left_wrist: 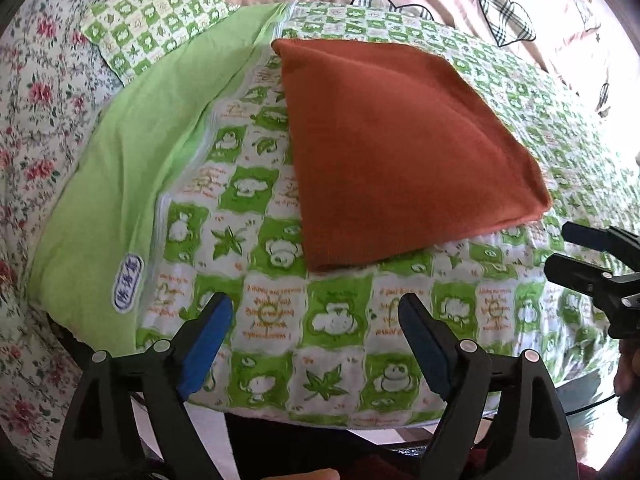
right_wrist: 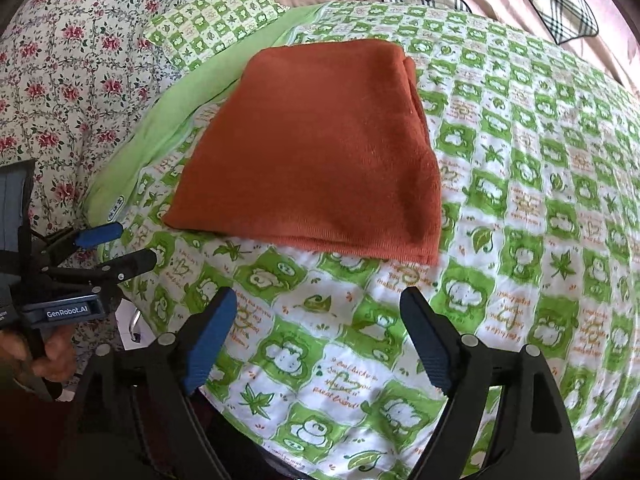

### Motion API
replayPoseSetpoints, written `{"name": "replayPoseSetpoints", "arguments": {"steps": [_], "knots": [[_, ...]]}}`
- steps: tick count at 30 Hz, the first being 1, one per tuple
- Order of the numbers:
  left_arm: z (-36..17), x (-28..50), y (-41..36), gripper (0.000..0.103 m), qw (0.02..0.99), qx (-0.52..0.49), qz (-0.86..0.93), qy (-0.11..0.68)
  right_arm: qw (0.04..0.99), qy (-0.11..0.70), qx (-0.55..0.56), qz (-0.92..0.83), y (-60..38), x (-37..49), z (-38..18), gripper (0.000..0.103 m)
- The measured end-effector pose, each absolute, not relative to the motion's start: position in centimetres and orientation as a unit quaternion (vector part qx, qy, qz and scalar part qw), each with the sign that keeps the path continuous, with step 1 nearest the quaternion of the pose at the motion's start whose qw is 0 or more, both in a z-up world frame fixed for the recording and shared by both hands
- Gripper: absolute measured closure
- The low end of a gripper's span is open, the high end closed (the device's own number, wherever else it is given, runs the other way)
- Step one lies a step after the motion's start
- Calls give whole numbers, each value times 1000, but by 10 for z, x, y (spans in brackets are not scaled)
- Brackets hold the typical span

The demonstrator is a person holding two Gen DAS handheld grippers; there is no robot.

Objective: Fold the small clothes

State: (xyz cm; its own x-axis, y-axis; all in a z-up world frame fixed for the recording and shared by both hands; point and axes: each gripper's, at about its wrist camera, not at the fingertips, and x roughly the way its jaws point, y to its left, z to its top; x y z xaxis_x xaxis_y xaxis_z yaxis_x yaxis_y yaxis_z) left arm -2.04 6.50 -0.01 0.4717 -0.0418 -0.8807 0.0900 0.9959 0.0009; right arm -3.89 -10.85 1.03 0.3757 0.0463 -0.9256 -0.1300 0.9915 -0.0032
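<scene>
The rust-orange cloth [left_wrist: 396,152] lies folded on my green checked quilt [left_wrist: 340,320], beyond both tongs and touching neither. It is a flat, roughly four-sided bundle of soft knit, its long axis running from near to far and leaning a little left at the far end; layered edges show along its right side [right_wrist: 416,92]. My left tongs [left_wrist: 316,312] are released, holding nothing. My right tongs [right_wrist: 320,308] are released too, over the quilt.
</scene>
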Motion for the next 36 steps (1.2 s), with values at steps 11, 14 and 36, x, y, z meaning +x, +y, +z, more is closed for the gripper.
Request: {"name": "replayPoseSetpoints", "arguments": {"steps": [11, 14, 36], "knots": [[10, -4, 59, 10, 866, 50, -12, 497, 832, 550, -46, 56, -107, -18, 16, 14], [12, 0, 59, 10, 868, 54, -6, 494, 832, 550, -48, 54, -107, -10, 15, 14], [8, 38, 58, 7, 866, 56, 22, 496, 827, 557, -54, 57, -109, 33, 13, 12]]}}
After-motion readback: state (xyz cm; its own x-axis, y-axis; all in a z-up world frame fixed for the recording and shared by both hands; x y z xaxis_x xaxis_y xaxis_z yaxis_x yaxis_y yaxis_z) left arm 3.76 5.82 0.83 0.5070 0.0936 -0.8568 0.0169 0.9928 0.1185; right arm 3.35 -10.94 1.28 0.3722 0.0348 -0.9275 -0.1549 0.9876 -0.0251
